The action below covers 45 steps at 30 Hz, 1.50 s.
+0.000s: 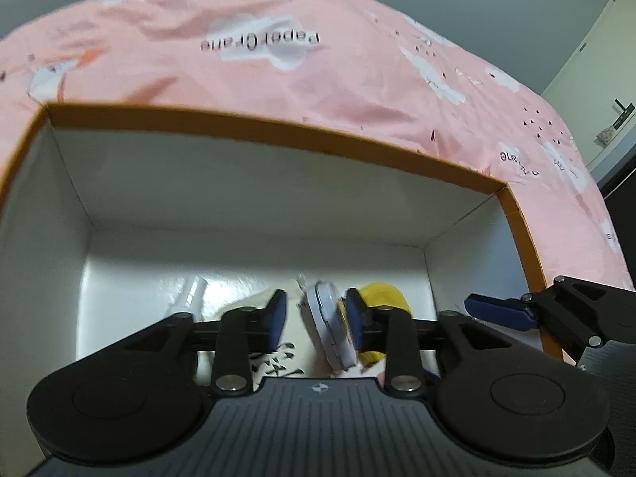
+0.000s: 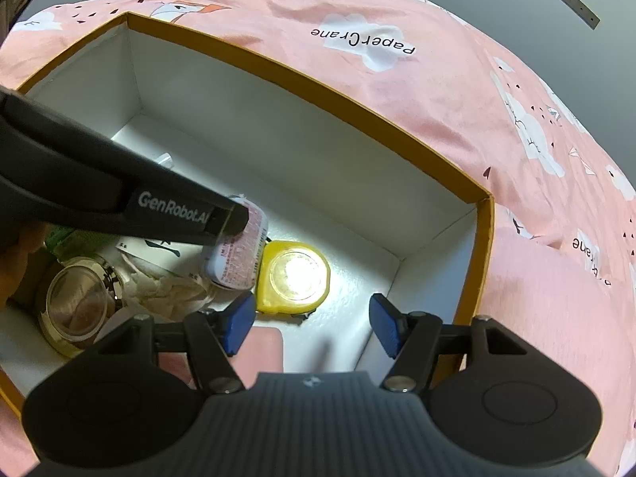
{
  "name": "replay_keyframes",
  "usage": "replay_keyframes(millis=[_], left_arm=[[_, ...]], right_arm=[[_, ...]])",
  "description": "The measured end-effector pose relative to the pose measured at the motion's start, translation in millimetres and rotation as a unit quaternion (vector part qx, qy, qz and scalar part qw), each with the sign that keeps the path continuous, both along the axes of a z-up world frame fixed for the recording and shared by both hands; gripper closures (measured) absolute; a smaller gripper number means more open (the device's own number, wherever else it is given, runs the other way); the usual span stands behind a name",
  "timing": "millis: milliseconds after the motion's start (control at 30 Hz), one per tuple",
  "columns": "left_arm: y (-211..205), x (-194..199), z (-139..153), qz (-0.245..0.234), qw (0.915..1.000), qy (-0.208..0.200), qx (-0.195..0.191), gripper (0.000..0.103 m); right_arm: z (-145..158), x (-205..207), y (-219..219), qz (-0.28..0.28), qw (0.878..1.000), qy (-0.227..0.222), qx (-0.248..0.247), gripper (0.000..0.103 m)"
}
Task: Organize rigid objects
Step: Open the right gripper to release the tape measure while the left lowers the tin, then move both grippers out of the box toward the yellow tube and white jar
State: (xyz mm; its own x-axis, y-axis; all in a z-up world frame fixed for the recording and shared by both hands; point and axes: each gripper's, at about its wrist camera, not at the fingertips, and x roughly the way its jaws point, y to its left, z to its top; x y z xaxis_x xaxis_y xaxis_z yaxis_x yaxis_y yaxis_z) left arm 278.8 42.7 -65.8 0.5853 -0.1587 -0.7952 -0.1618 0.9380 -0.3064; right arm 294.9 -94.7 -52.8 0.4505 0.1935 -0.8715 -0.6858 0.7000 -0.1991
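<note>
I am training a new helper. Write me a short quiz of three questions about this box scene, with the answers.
1. True or false: the right gripper holds the yellow tape measure.
2. What is between the pads of the left gripper? A) a small flat tin B) a glass jar C) a tissue
3. Fill in: the box stands on a ___ sheet.
Key: 1 false; 2 A; 3 pink.

- A home, most likely a bedroom.
- A pink bedsheet [image 1: 357,91] printed with clouds and the words "Paper Crane" covers a bed.
- A door [image 1: 596,79] with a handle stands beside plain grey walls.
</note>
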Motion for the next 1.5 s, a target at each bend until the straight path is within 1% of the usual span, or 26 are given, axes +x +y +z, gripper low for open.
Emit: replay_keyframes(millis=[33,67,100,167,267,433,500,600,700,867,1000,1133,1267,1367,1500], left_arm=[[-1,-2,3,0.001,0.9999,-0.007,0.008,0.054],[-1,-4,5,0.001,0.9998,-0.013,0.013,0.049],[-2,-5,6,0.002,0.9997,-0.017,0.017,0.045],[-2,-8,10,0.003,0.9994,-0.025,0.022,0.041],[-2,-13,14,0.006,0.9991,-0.033,0.025,0.037],[-2,-27,25,0.007,0.9984,-0.049,0.027,0.037],[-3,-35,33,0.001,0.9976,-0.062,0.031,0.037],[-8,-50,48,-0.012,0.9957,-0.085,0.036,0.037],[-12,-68,62,-0.022,0.9939,-0.104,0.030,0.037],[-21,-96,78,-0.046,0.9910,-0.122,0.029,0.037],[-26,-119,80,-0.065,0.9900,-0.124,0.021,0.037],[-29,-140,76,-0.082,0.9891,-0.122,0.007,0.037],[-32,-154,65,-0.098,0.9895,-0.105,-0.014,0.037],[-34,-163,56,-0.111,0.9898,-0.088,-0.018,0.037],[-36,-173,43,-0.132,0.9890,-0.061,-0.027,0.037]], right_arm=[[1,-1,-1,0.000,1.000,0.000,0.001,0.039],[1,-2,-1,0.001,1.000,-0.001,0.003,0.038],[2,-3,-1,0.001,1.000,-0.001,0.005,0.035],[3,-3,-1,0.002,1.000,-0.001,0.008,0.032],[5,-7,-1,0.005,1.000,-0.003,0.009,0.032],[10,-15,-3,0.002,1.000,-0.012,0.011,0.030],[16,-18,-7,-0.004,1.000,-0.018,0.018,0.025],[26,-27,-13,-0.014,0.999,-0.024,0.035,0.024],[36,-40,-21,-0.027,0.998,-0.029,0.054,0.024],[54,-68,-36,-0.062,0.993,-0.038,0.096,0.022],[62,-90,-51,-0.091,0.987,-0.034,0.126,0.020],[60,-106,-66,-0.122,0.982,-0.024,0.140,0.020],[52,-123,-80,-0.157,0.977,-0.012,0.140,0.020],[44,-137,-90,-0.179,0.974,0.001,0.136,0.020],[29,-154,-99,-0.198,0.971,0.032,0.130,0.020]])
